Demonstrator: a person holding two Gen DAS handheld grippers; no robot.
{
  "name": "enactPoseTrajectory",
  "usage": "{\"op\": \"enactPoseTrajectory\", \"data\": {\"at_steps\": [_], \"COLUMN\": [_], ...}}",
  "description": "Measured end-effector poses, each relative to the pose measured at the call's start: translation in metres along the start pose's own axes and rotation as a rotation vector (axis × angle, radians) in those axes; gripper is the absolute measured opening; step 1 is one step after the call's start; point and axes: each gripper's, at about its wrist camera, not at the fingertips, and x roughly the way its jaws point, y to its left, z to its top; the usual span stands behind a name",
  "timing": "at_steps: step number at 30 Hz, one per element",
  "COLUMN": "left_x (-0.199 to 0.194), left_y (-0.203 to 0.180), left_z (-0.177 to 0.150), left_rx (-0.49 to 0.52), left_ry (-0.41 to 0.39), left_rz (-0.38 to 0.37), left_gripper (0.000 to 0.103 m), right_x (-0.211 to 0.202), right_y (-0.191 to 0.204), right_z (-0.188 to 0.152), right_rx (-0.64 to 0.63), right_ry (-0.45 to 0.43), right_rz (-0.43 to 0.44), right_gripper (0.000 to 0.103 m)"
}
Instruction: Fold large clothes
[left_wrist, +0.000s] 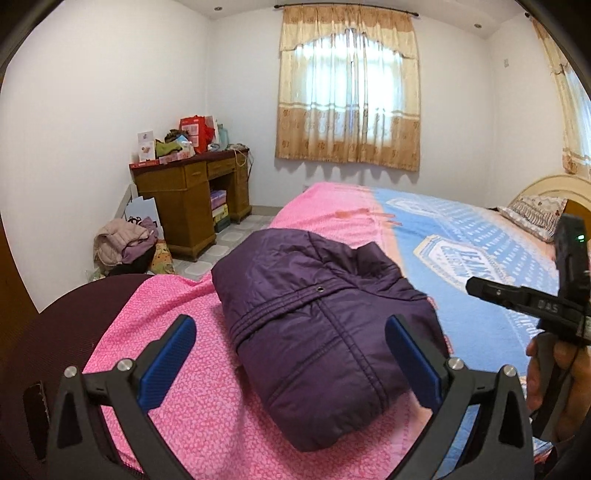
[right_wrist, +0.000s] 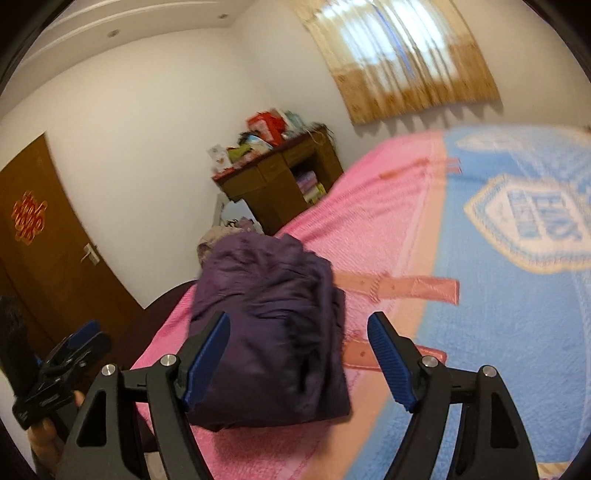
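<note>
You are looking at a soft, puffy, slick-shelled jacket (left_wrist: 321, 325) lying folded on the bed (left_wrist: 192, 406); I judge it light but springy, so pinch it at the quilted bottom edge through all layers. Both the left hand-held gripper (left_wrist: 291, 360) and the right hand-held gripper (right_wrist: 299, 356) are hanging open and empty, and no containers are showing.

Bedroom surroundings
A cluttered wooden desk (left_wrist: 192, 192) is being seen left of the curtained window (left_wrist: 349, 107), clothes (left_wrist: 125, 240) heaped beside it.
</note>
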Motion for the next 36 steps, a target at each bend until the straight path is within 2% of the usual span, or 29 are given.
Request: {"op": "enactPoseTrajectory", "data": {"at_steps": [7, 13, 36], "left_x": [-0.012, -0.020, -0.023], "left_y": [-0.002, -0.003, -0.001], "left_z": [0.003, 0.004, 0.003], "left_rx": [-0.011, -0.016, -0.020], "left_ry": [-0.040, -0.060, -0.060], "left_rz": [-0.006, -0.003, 0.002], "left_gripper": [0.103, 0.103, 0.103], "right_x": [-0.040, -0.046, -0.049], "right_y": [0.050, 0.069, 0.070], "right_z": [0.011, 0.009, 0.004], "right_rx": [-0.136, -0.189, -0.187], "right_ry": [-0.075, -0.101, -0.105], "right_rz": [0.002, 0.003, 0.010], "right_gripper": [0.079, 0.080, 0.080]}}
